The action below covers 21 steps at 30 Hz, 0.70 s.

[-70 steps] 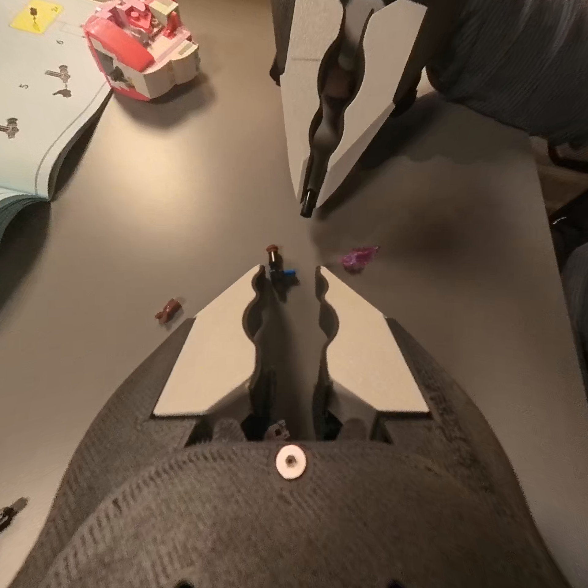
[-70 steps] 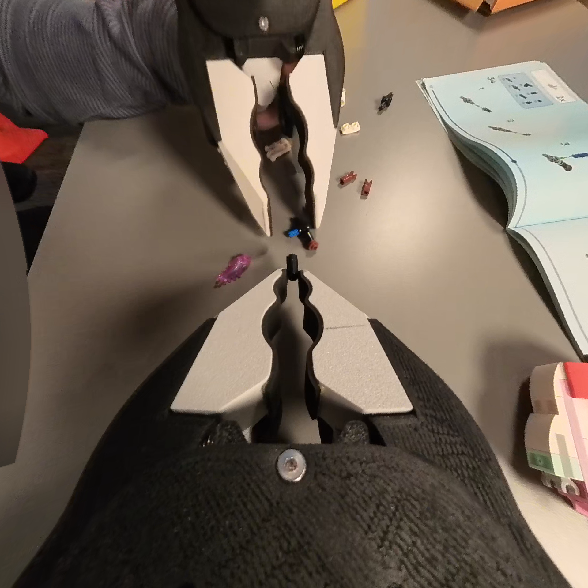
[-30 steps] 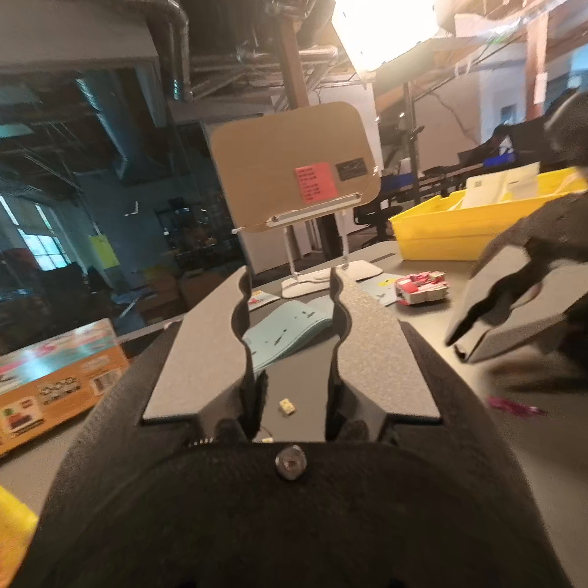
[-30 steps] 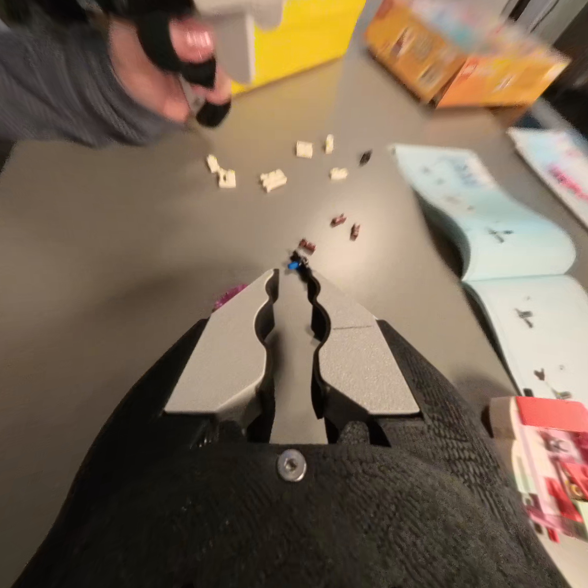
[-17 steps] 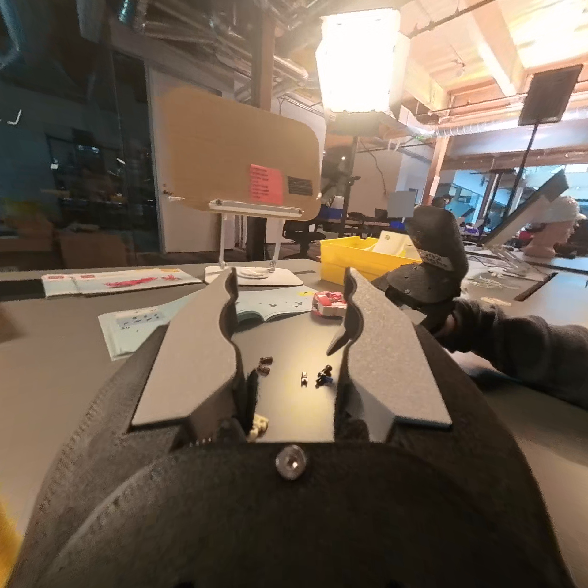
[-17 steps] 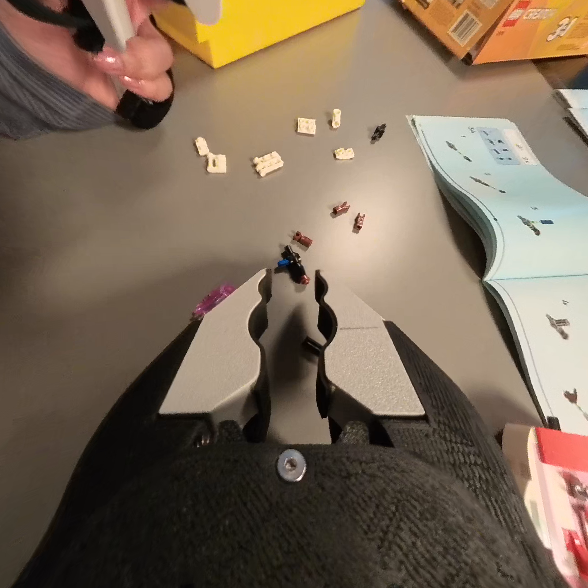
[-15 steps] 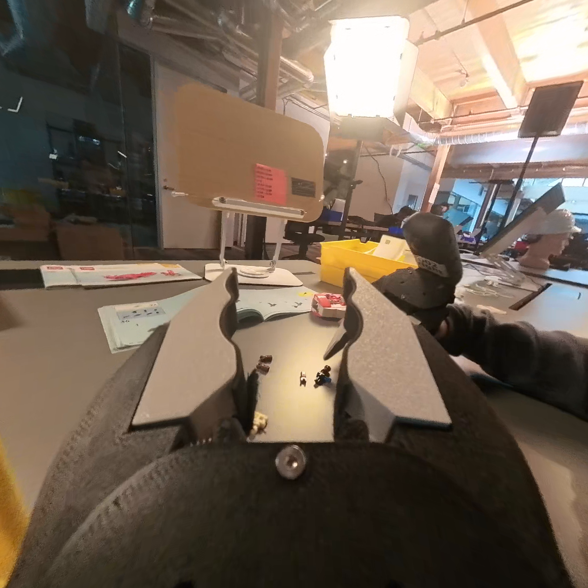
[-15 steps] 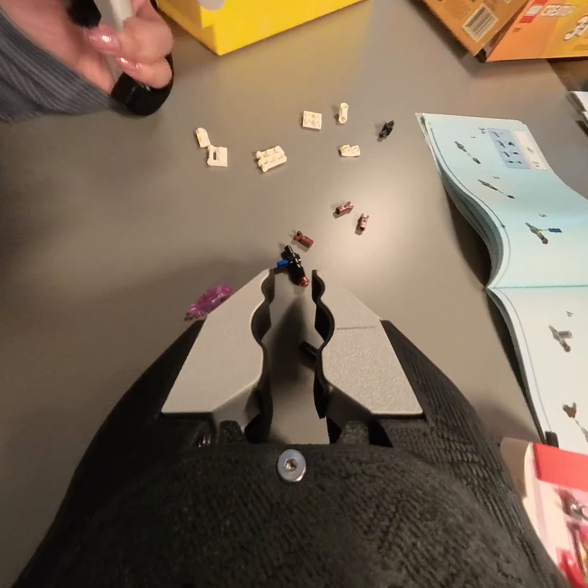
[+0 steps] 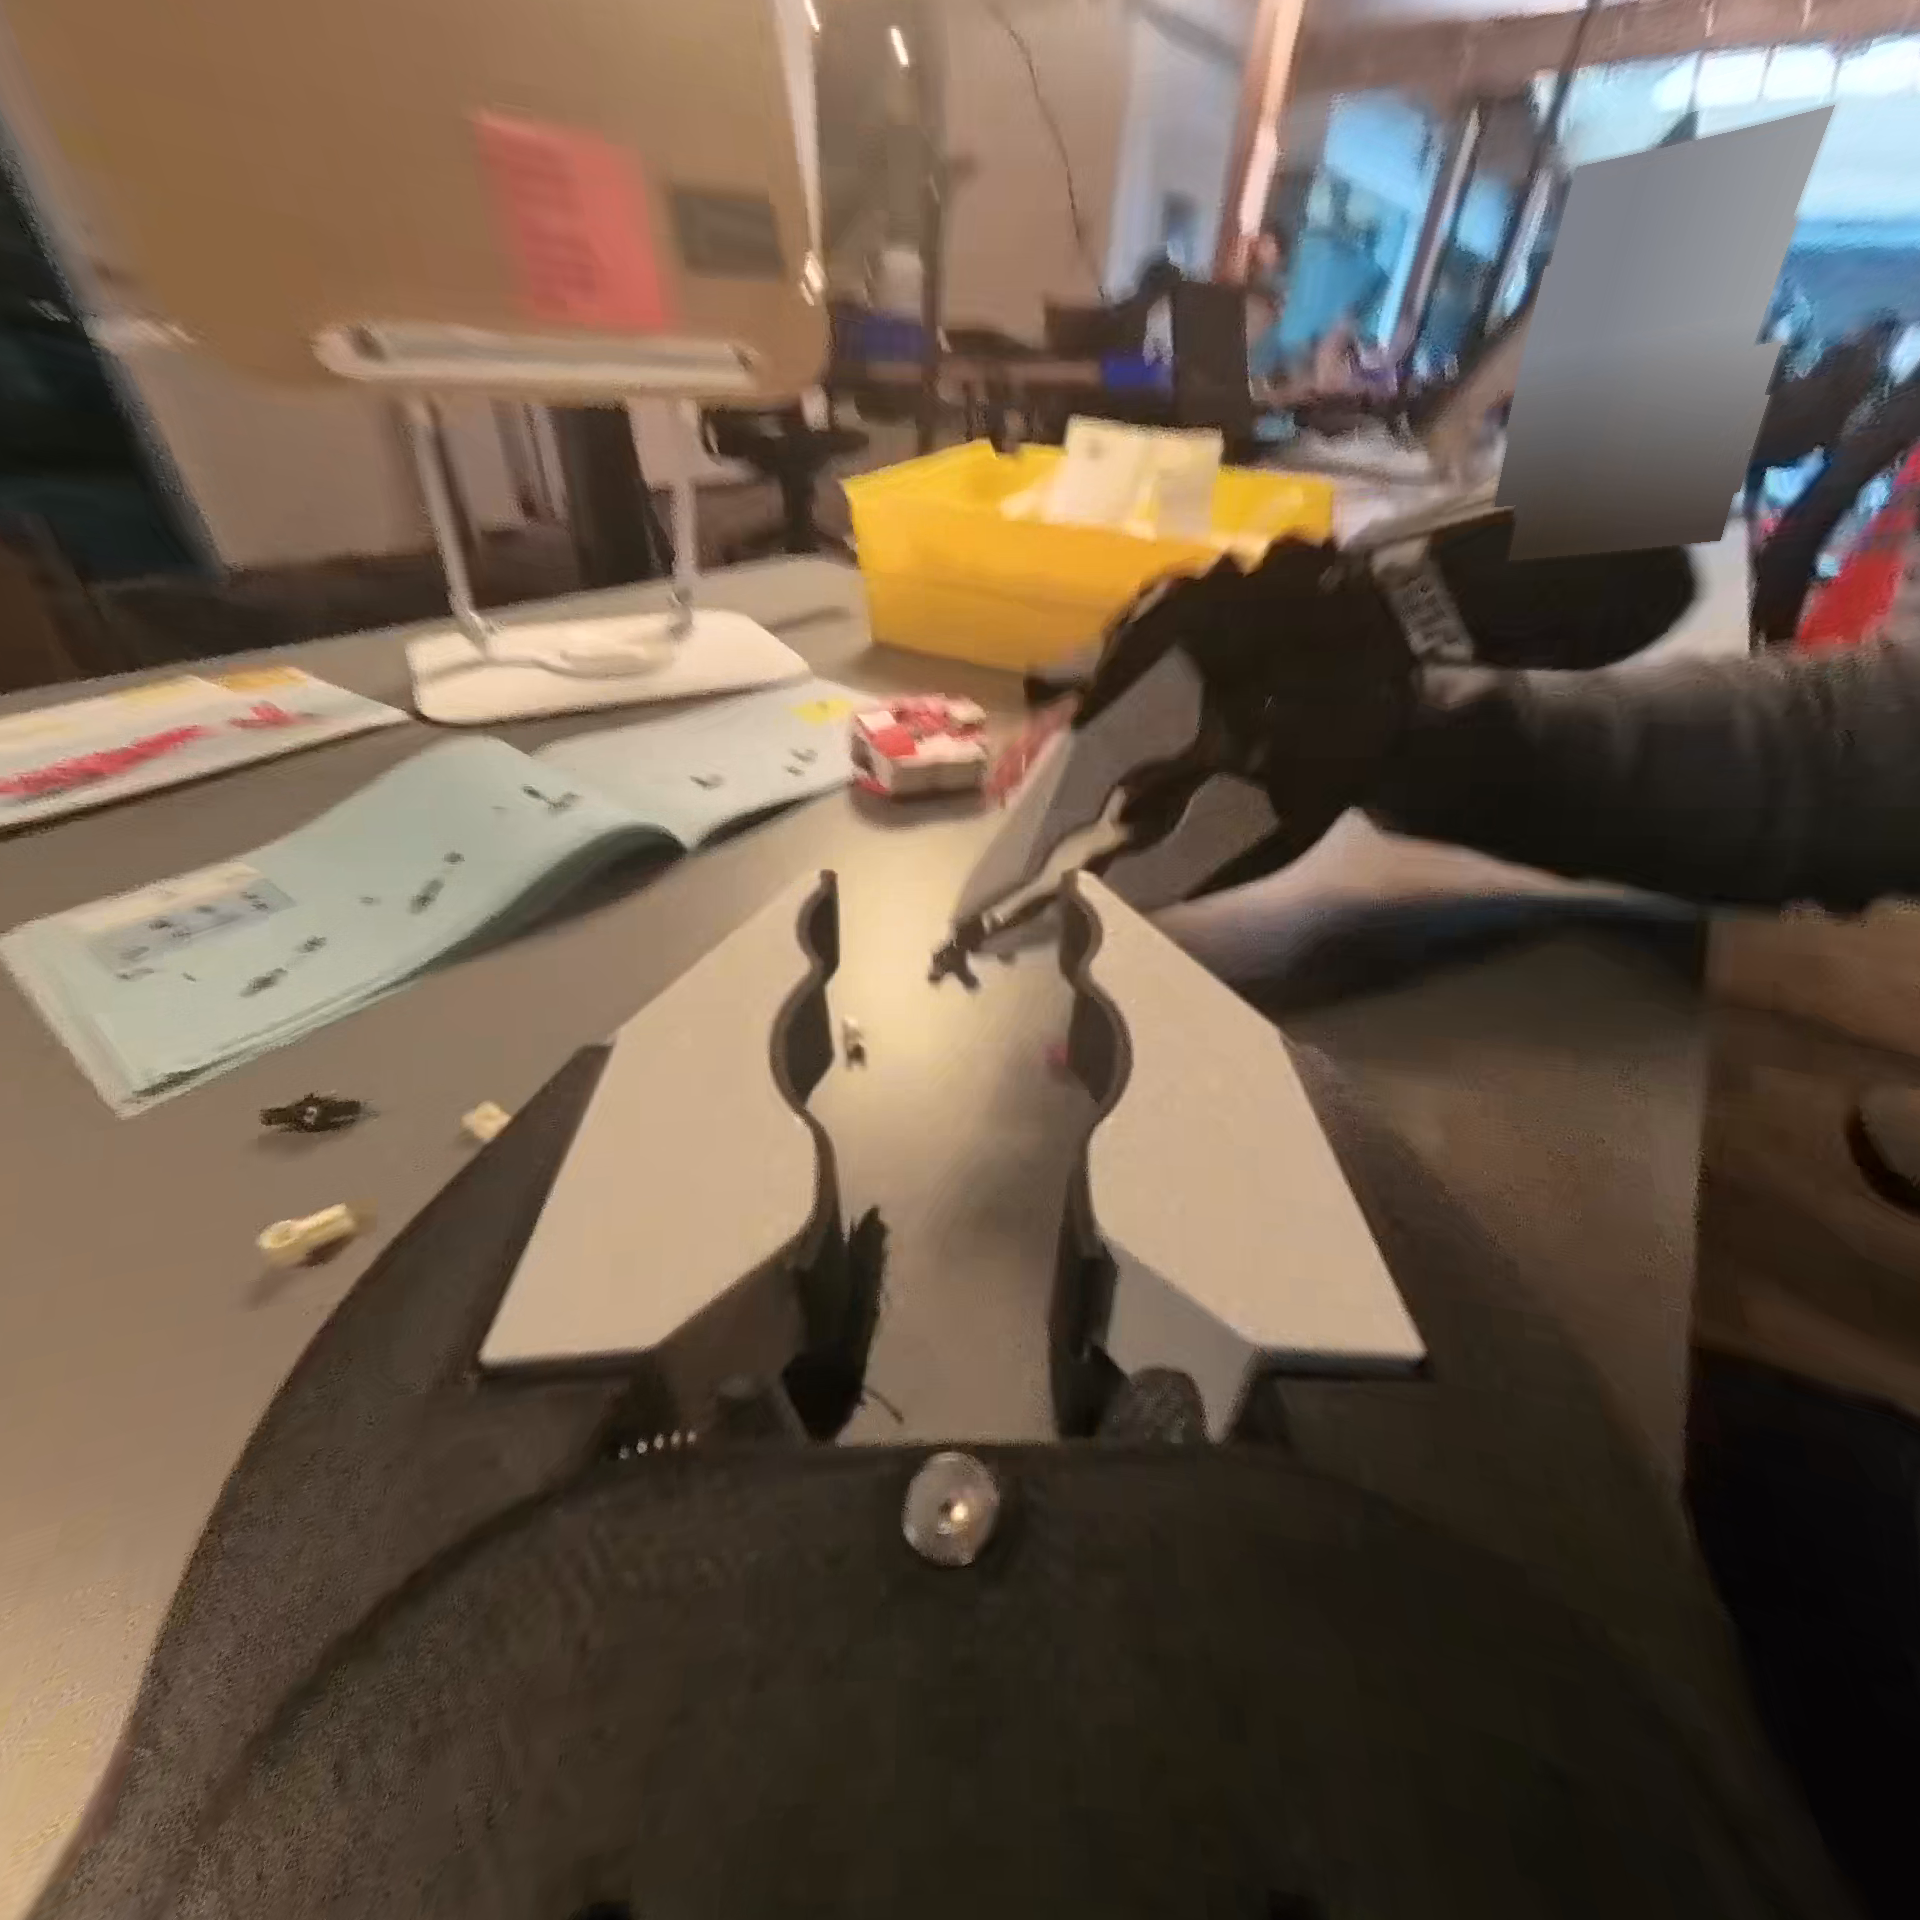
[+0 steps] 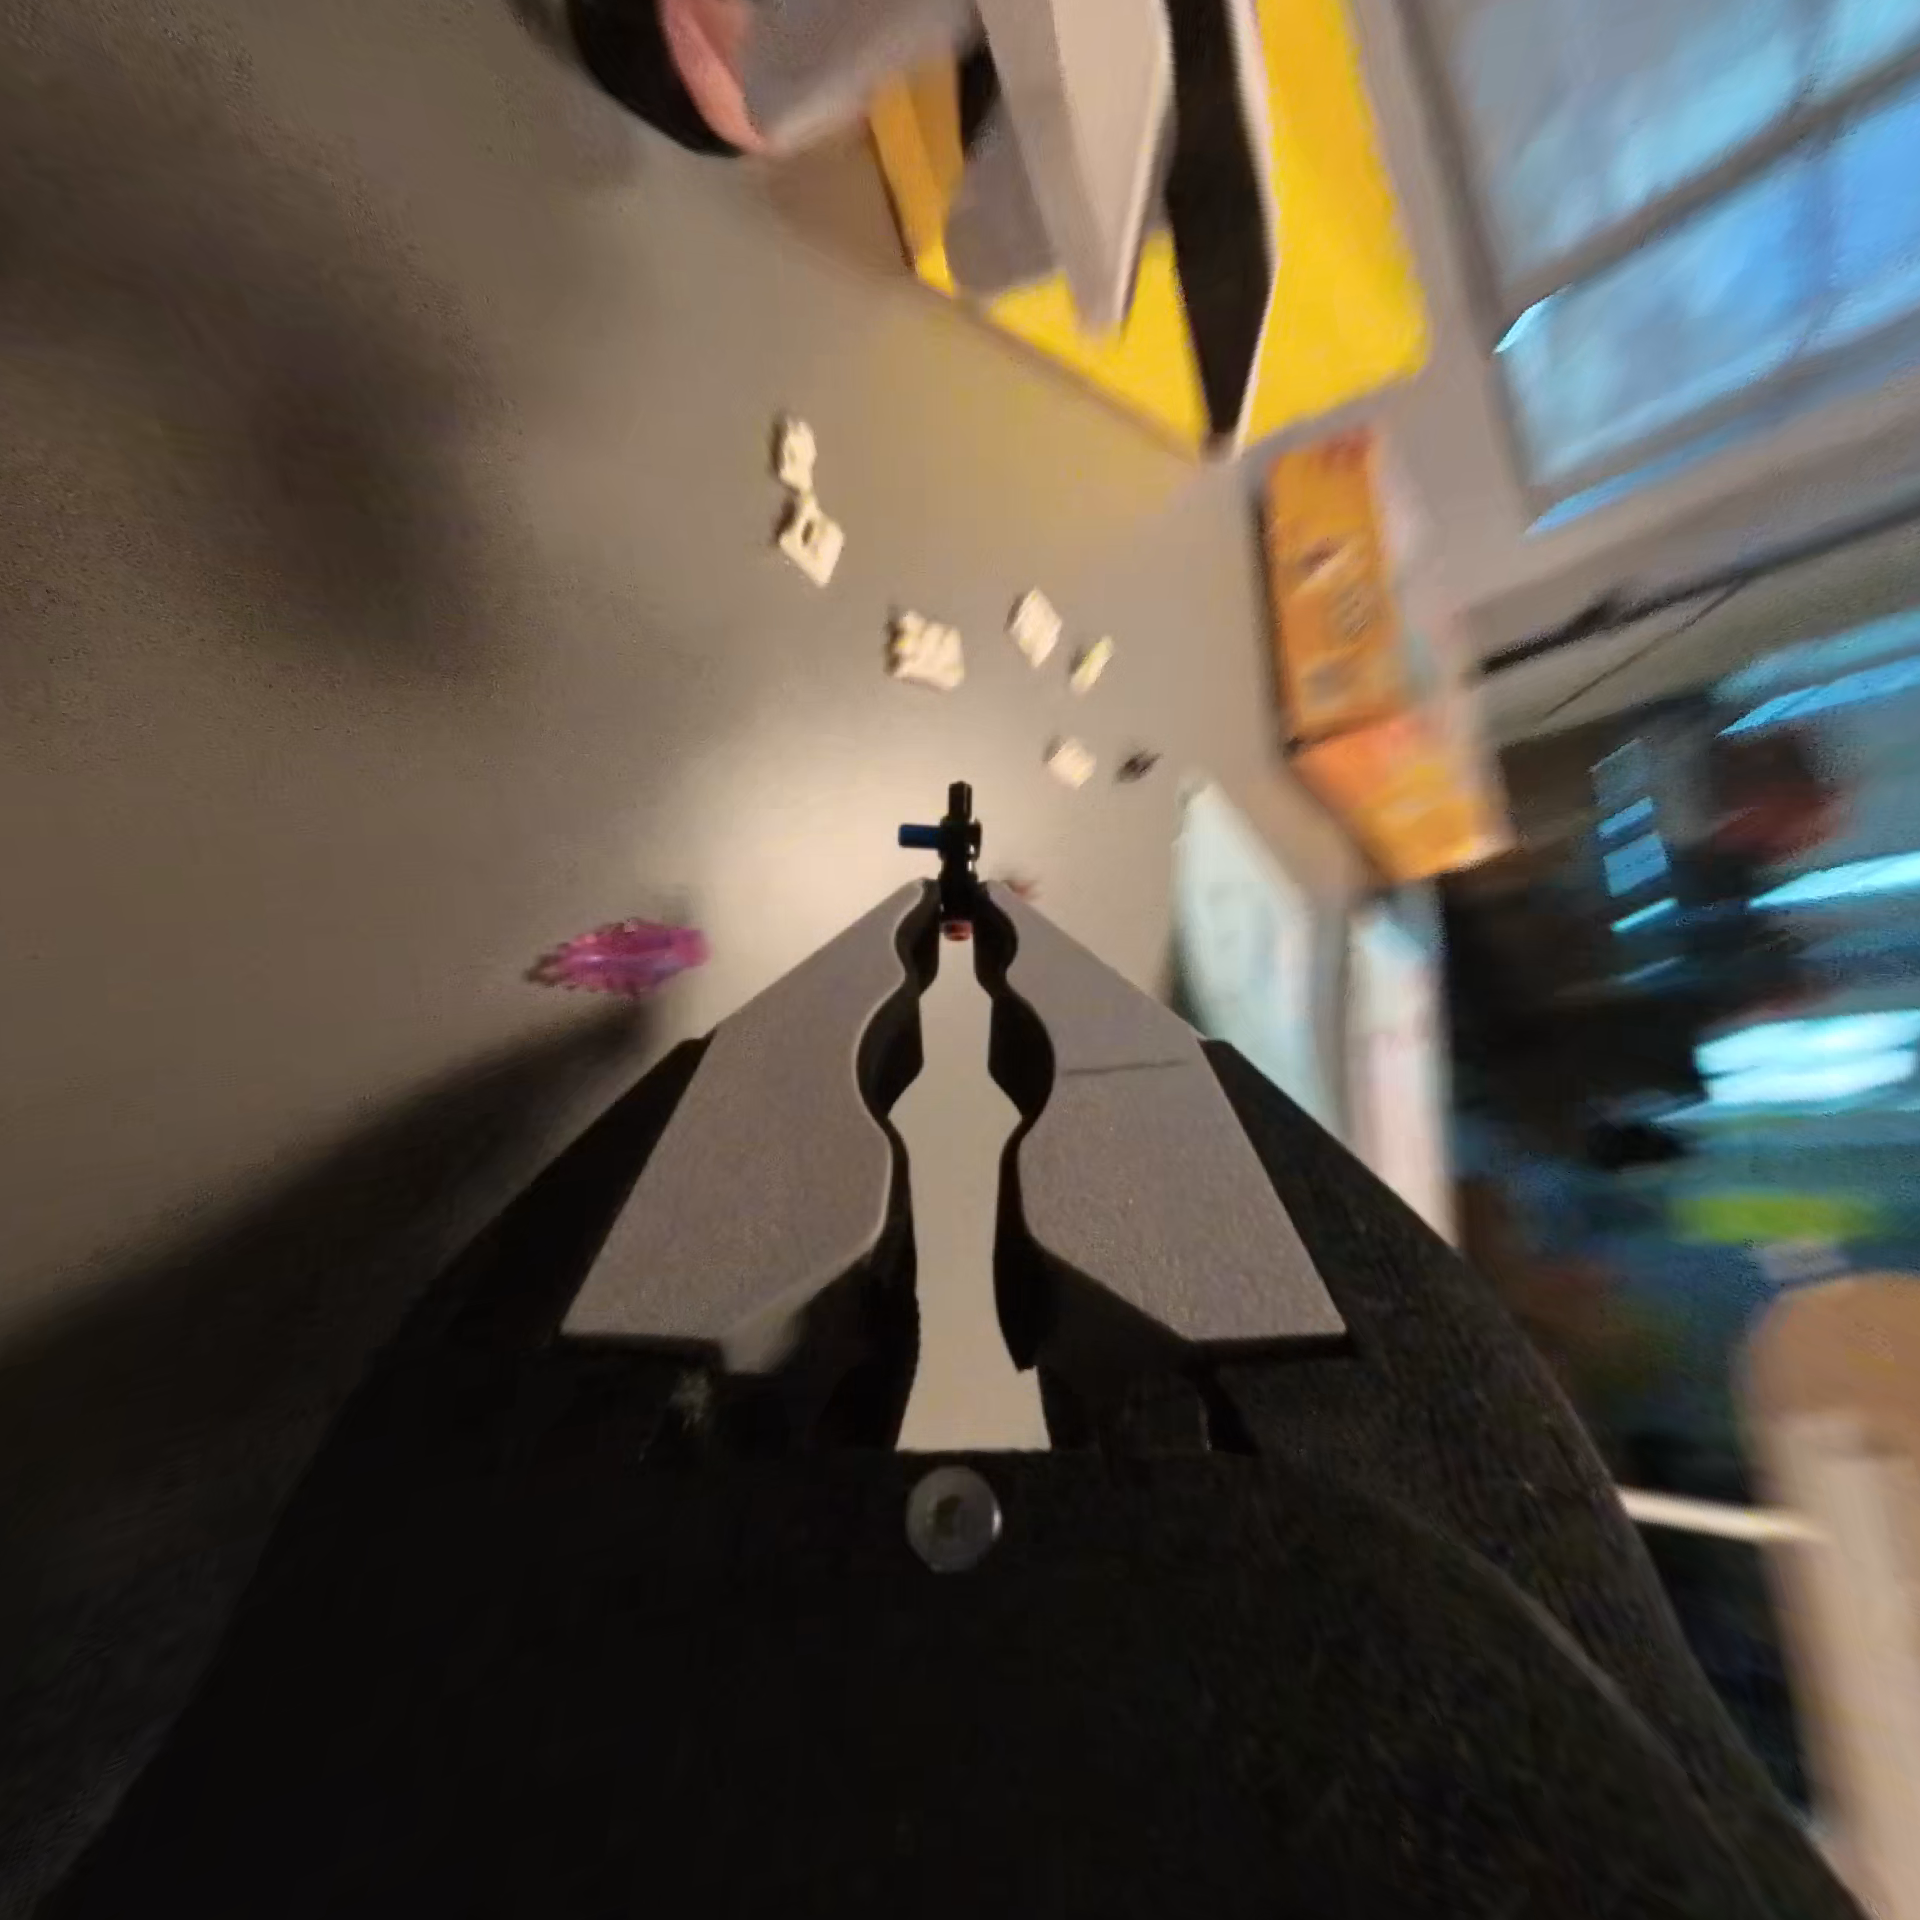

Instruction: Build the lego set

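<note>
My right gripper (image 10: 956,899) is shut on a small black brick piece (image 10: 954,842) with a blue pin on its side and a reddish end between the pads. The piece sticks out past the fingertips, above the grey table (image 10: 416,727). The left wrist view shows the same gripper (image 9: 997,914) with the black piece (image 9: 954,961) at its tips, just above the table. My left gripper (image 9: 954,894) is open with nothing between its pads. It points at the right gripper's tips from a short way off. It shows blurred at the top of the right wrist view (image 10: 1122,156).
An open pale blue booklet (image 9: 416,883), a red and white brick model (image 9: 920,748), a yellow bin (image 9: 1039,561) and a board on a white stand (image 9: 603,665) lie beyond. Small cream pieces (image 9: 312,1231) and a black piece (image 9: 312,1114) lie at left. A purple translucent piece (image 10: 618,956) lies beside my right gripper. Tip to tip, the grippers are about 8 cm apart.
My right gripper has shut on the black piece with the blue pin and raised it off the table, tilting sharply. My left gripper has narrowed somewhat and swung down toward the right gripper's tips.
</note>
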Motion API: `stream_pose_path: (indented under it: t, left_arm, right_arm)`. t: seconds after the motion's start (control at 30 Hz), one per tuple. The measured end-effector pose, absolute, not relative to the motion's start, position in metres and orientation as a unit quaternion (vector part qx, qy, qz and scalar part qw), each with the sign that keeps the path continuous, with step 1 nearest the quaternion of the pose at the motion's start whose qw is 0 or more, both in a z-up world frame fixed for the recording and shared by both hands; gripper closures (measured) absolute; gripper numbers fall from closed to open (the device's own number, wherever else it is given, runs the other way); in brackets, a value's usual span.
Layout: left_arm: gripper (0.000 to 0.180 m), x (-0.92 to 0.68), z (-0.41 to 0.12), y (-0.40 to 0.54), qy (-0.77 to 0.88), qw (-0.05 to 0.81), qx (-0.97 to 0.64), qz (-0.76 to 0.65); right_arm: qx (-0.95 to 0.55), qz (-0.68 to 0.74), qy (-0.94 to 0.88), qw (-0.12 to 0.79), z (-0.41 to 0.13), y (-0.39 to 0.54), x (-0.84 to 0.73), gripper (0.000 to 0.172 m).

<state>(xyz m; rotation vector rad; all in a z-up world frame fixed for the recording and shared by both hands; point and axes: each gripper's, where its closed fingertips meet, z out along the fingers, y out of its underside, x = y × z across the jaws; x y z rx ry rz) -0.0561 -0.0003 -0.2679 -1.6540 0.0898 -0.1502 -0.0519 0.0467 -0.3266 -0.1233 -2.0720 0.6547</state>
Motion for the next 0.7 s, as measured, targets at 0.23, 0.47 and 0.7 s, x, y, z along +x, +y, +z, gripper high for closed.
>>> stream_pose_path:
  t: [0.23,0.47,0.7]
  left_arm:
    - [0.152,-0.031,-0.29,0.016,0.105,0.565,-0.818,0.012]
    - [0.169,-0.03,-0.3,0.017,0.107,0.539,-0.835,0.027]
    - [0.172,-0.026,-0.306,0.014,0.115,0.526,-0.843,0.012]
  right_arm:
    - [0.294,0.019,-0.752,0.59,-0.302,0.021,-0.04,0.168]
    - [0.36,-0.033,-0.715,0.598,-0.299,0.016,-0.037,0.168]
    - [0.375,-0.044,-0.703,0.602,-0.303,0.013,-0.034,0.168]
